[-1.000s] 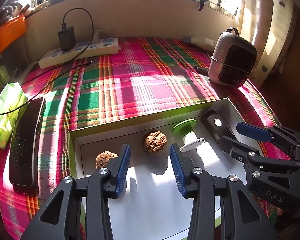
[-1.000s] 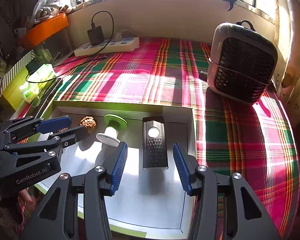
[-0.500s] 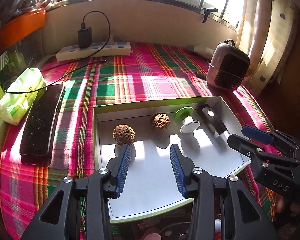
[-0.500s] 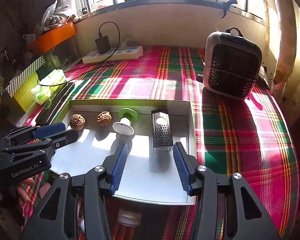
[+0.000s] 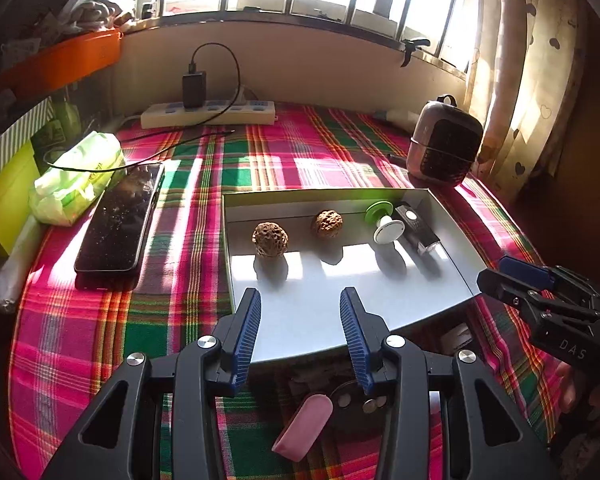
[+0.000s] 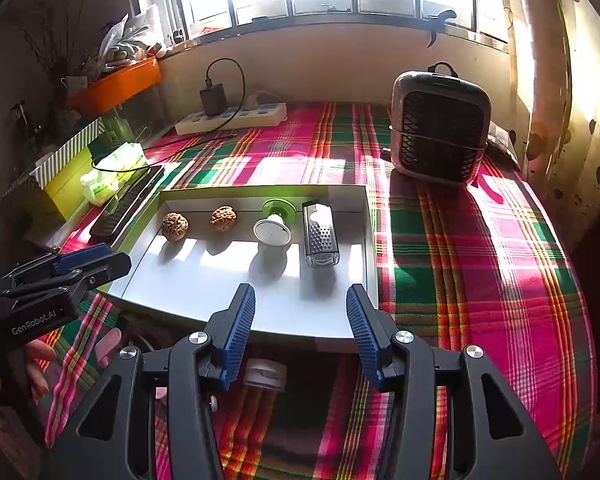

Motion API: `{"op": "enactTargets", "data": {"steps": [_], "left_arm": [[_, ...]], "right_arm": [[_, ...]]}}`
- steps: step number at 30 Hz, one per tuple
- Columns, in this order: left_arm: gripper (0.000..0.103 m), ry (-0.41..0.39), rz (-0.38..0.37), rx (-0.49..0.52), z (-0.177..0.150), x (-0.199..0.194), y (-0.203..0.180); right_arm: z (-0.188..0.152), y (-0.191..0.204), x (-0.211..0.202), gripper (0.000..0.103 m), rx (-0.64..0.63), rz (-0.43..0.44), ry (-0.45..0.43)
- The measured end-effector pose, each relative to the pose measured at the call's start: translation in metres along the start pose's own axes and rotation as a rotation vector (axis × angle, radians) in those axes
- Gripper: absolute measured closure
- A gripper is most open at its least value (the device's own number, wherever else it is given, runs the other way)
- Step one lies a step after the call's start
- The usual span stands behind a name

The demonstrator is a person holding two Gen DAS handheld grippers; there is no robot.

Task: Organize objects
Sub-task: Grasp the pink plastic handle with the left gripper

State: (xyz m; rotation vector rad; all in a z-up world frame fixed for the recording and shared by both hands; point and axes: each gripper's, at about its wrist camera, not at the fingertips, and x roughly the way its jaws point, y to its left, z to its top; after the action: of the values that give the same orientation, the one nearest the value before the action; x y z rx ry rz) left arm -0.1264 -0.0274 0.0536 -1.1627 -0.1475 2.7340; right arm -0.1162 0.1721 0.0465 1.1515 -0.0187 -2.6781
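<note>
A shallow white box (image 5: 320, 312) (image 6: 204, 280) with a green outside lies on the plaid cloth. Along its far wall stand two walnuts (image 5: 270, 239) (image 5: 327, 222) (image 6: 175, 226) (image 6: 223, 218), a green and white spool-shaped piece (image 5: 384, 222) (image 6: 275, 222) and a small metal grater (image 5: 416, 229) (image 6: 320, 234). My left gripper (image 5: 300, 332) is open and empty above the box's near edge. My right gripper (image 6: 300, 328) is open and empty, also at the near edge, in front of the grater.
A black phone (image 5: 120, 220) and a green tissue pack (image 5: 80, 176) lie left of the box. A power strip (image 5: 208, 114) with a charger sits at the back. A small heater (image 6: 440, 128) stands at the back right. A pink object (image 5: 302, 426) lies under the grippers.
Both grippers have pulled back and up from the box. The whole box and more of the cloth now show. Both stay open and empty. The objects in the box have not moved.
</note>
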Motion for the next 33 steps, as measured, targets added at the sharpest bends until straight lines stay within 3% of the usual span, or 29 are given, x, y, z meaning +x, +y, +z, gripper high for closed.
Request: {"op": "enactTargets", "data": {"steps": [12,21,33], "left_arm": [[0.063,-0.004,-0.018,-0.043,-0.030,-0.018,0.015],[0.063,0.041,-0.033,0.053,-0.058,-0.019,0.008],[0.063,0.080,-0.051,0.058,-0.068,-0.007,0.003]], "right_arm": [[-0.030,-0.009,-0.009,0.054,0.058,-0.015,0.006],[-0.045,-0.011,-0.004,0.054,0.063,-0.001,0.031],[-0.051,-0.004,0.004,0.054,0.051,0.029,0.062]]}}
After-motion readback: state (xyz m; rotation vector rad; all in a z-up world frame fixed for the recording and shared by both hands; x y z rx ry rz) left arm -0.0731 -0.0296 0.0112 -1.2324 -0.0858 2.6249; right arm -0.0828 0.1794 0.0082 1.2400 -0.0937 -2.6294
